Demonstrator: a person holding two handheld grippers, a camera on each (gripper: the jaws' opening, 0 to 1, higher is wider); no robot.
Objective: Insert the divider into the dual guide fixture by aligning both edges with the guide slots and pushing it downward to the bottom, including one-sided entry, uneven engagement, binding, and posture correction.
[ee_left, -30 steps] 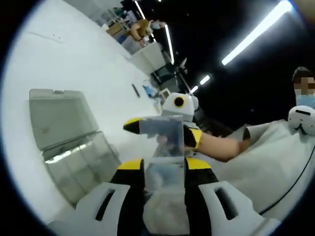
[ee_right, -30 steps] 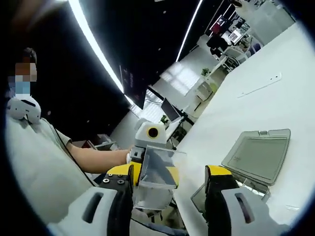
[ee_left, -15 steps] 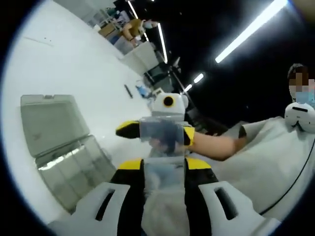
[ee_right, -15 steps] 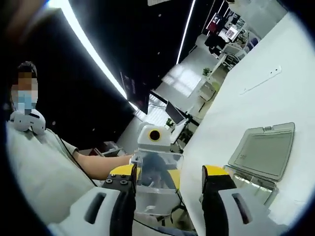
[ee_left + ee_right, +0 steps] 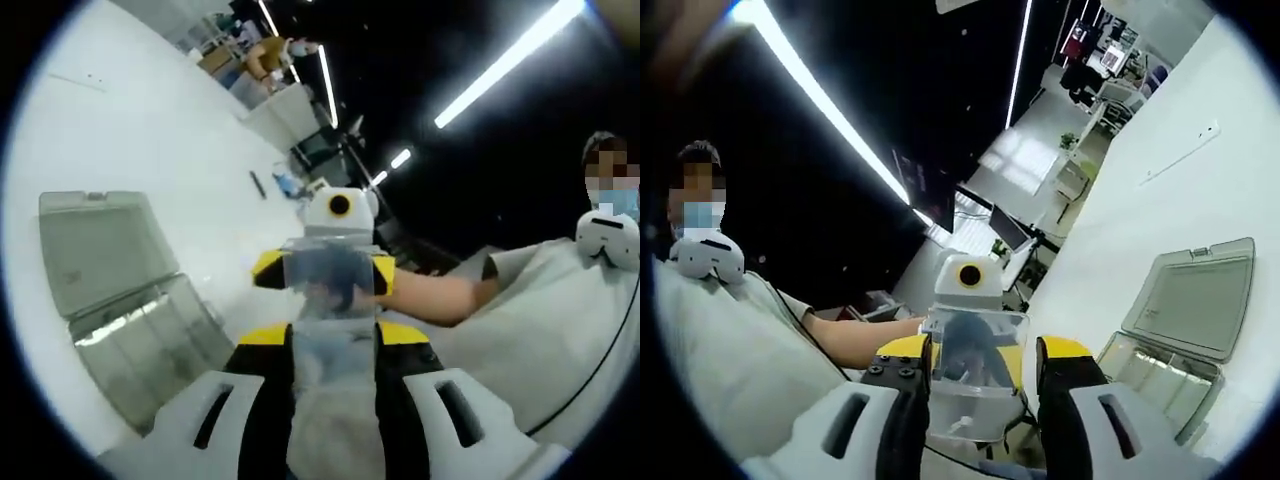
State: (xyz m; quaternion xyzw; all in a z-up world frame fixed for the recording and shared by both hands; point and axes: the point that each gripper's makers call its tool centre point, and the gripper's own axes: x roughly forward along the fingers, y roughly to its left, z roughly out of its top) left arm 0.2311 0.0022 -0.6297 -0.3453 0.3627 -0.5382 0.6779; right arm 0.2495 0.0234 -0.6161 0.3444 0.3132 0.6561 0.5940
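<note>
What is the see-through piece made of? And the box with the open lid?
The divider looks like clear, glossy plastic: you can see the tool behind it. The box seems frosted, greyish plastic, cloudier, with a shiny edge. Glass is possible, but unlikely.

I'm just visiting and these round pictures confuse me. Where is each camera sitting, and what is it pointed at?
Left gripper view: rides on the left gripper, looking along its jaws at the clear divider, the right gripper facing it, the person's forearm and the open clear case.
Right gripper view: rides on the right gripper, facing the left gripper, the forearm and the case.
Shared: the divider between both grippers, the case, the white table.
</note>
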